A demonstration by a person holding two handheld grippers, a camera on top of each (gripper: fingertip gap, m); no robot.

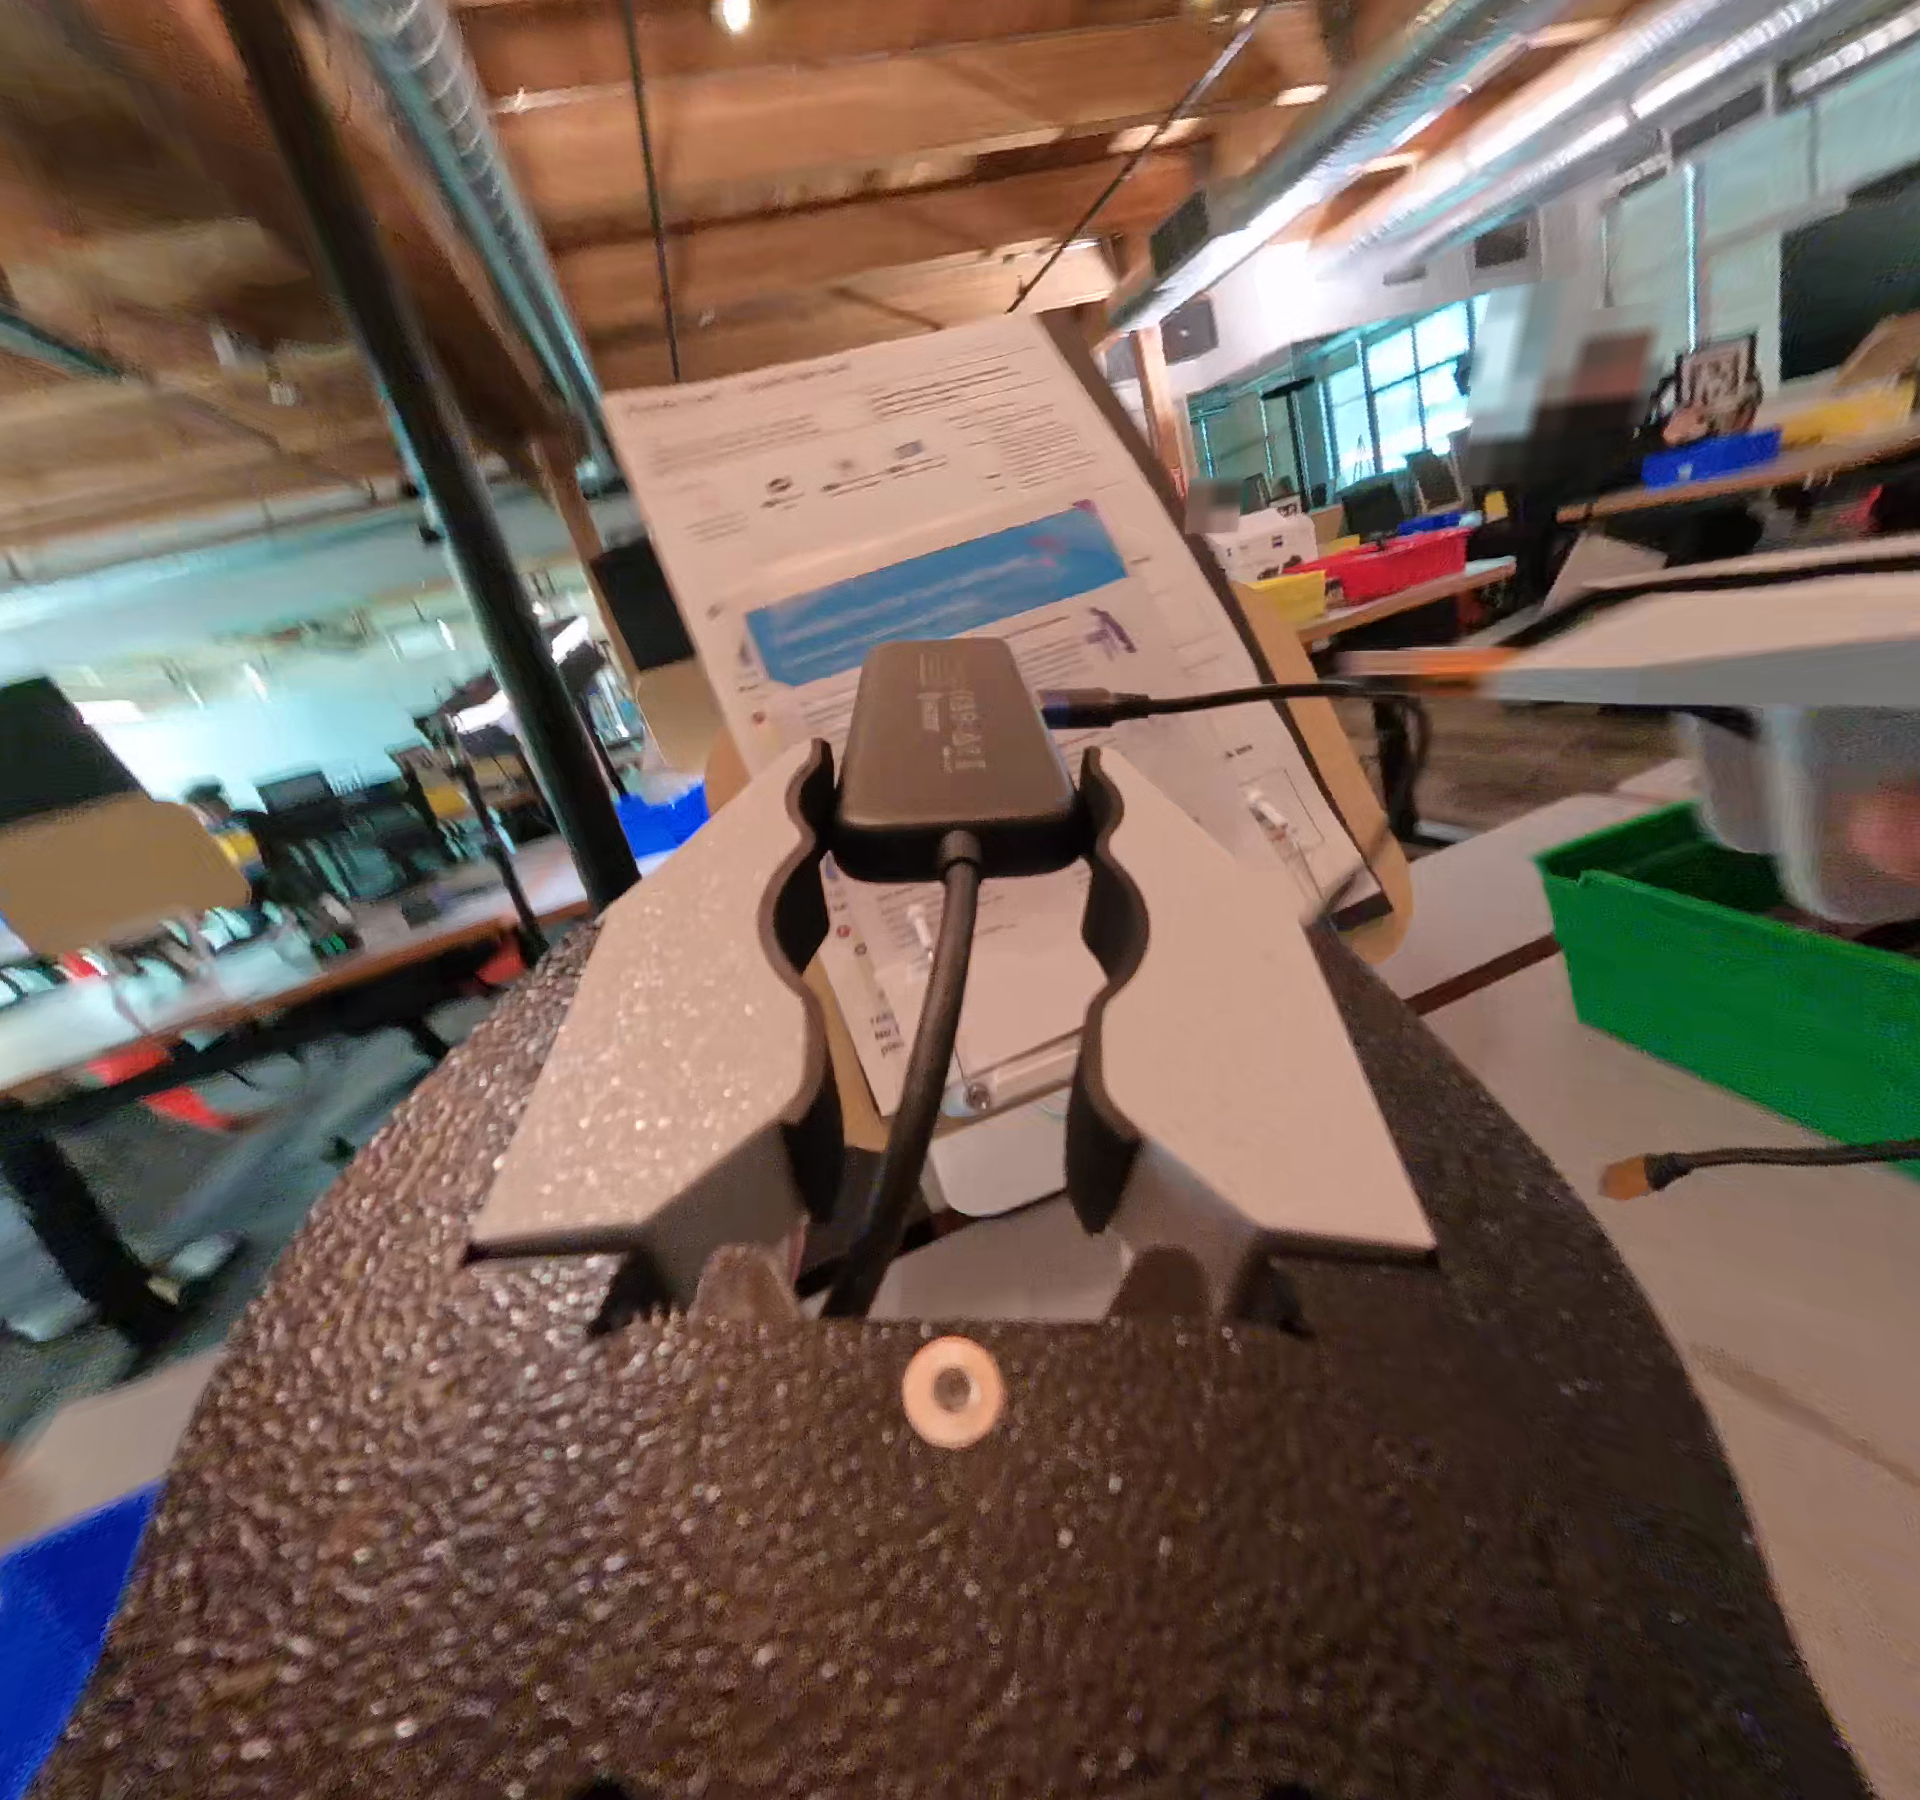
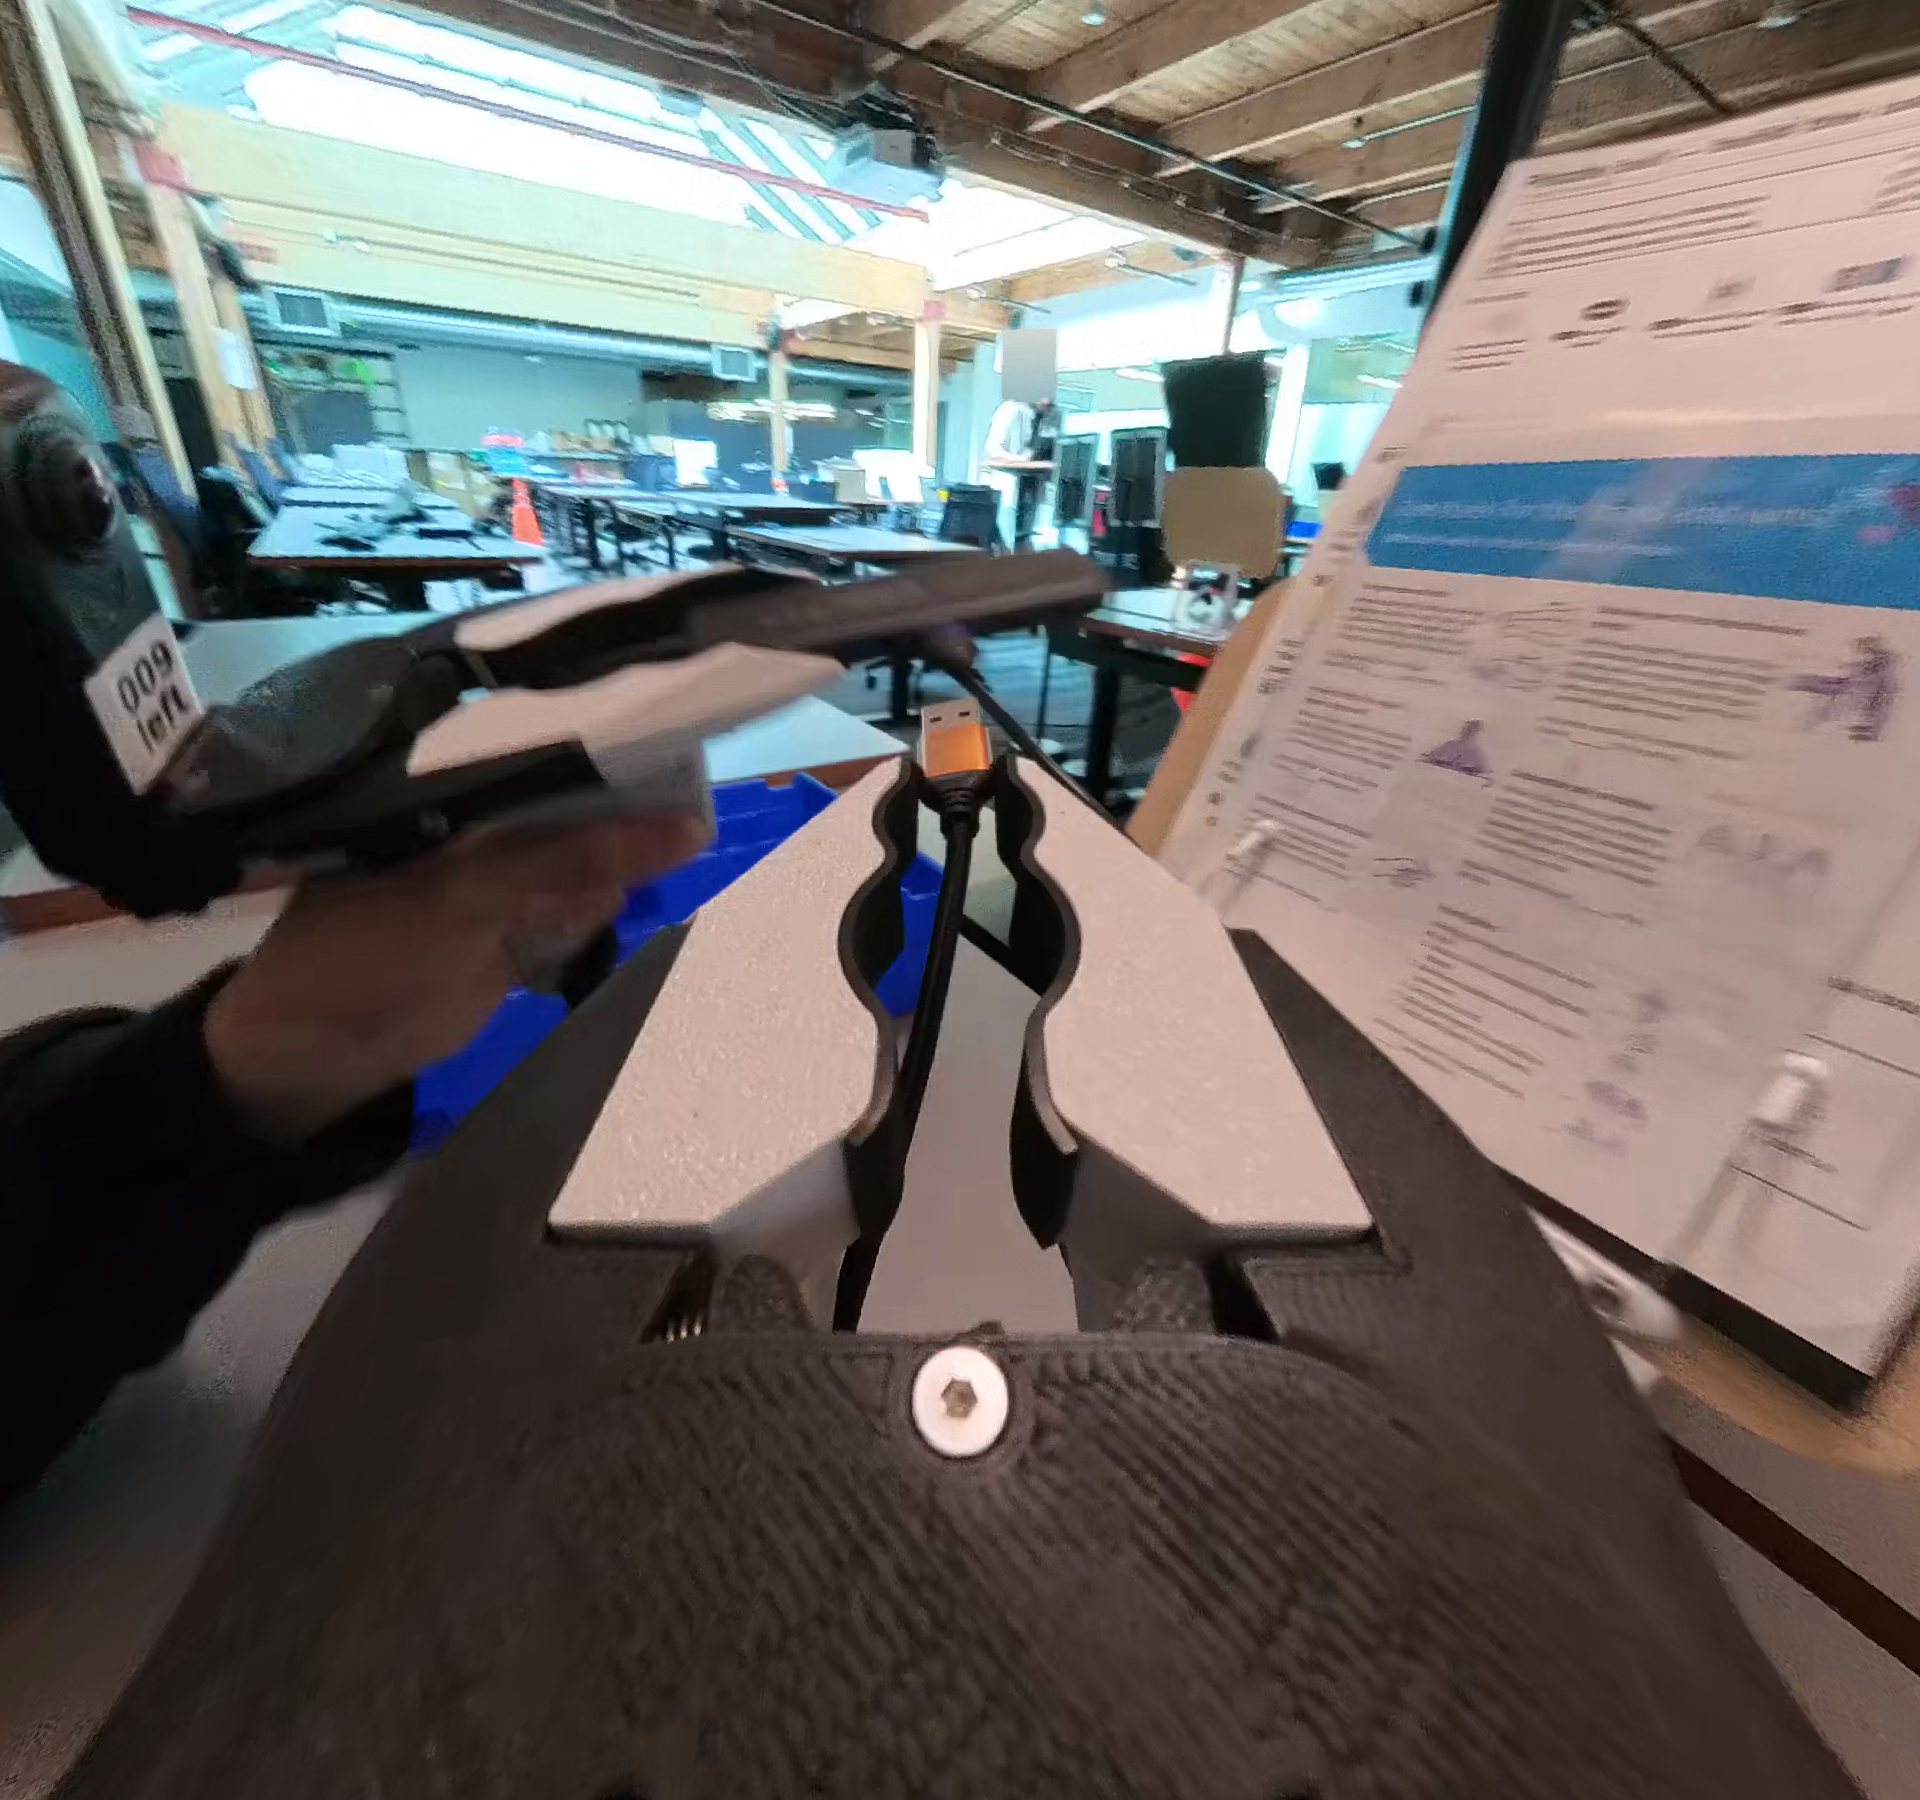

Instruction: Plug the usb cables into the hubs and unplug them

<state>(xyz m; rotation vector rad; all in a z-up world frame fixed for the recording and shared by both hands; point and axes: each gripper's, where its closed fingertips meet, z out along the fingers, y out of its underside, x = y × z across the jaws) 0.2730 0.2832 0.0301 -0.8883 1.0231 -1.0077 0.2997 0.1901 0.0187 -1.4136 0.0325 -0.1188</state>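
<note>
My left gripper (image 1: 954, 815) is shut on a dark grey USB hub (image 1: 951, 742) and holds it in the air, its own black cable (image 1: 925, 1054) trailing back between the fingers. A black cable with a blue-tipped plug (image 1: 1091, 711) sits in the hub's right side. My right gripper (image 2: 951, 784) is shut on an orange USB plug (image 2: 954, 740) whose metal tip points up; its black cable (image 2: 930, 981) runs back between the fingers. In the right wrist view the left gripper (image 2: 540, 701) with the hub (image 2: 935, 597) is just above and left of the plug, apart from it.
A printed sheet on a tilted board (image 1: 935, 587) stands behind; it also shows in the right wrist view (image 2: 1621, 711). A green bin (image 1: 1714, 971) and a loose orange-tipped cable (image 1: 1662, 1174) lie at right. A blue bin (image 2: 727, 877) sits below the left gripper. A black pole (image 1: 416, 420) rises at left.
</note>
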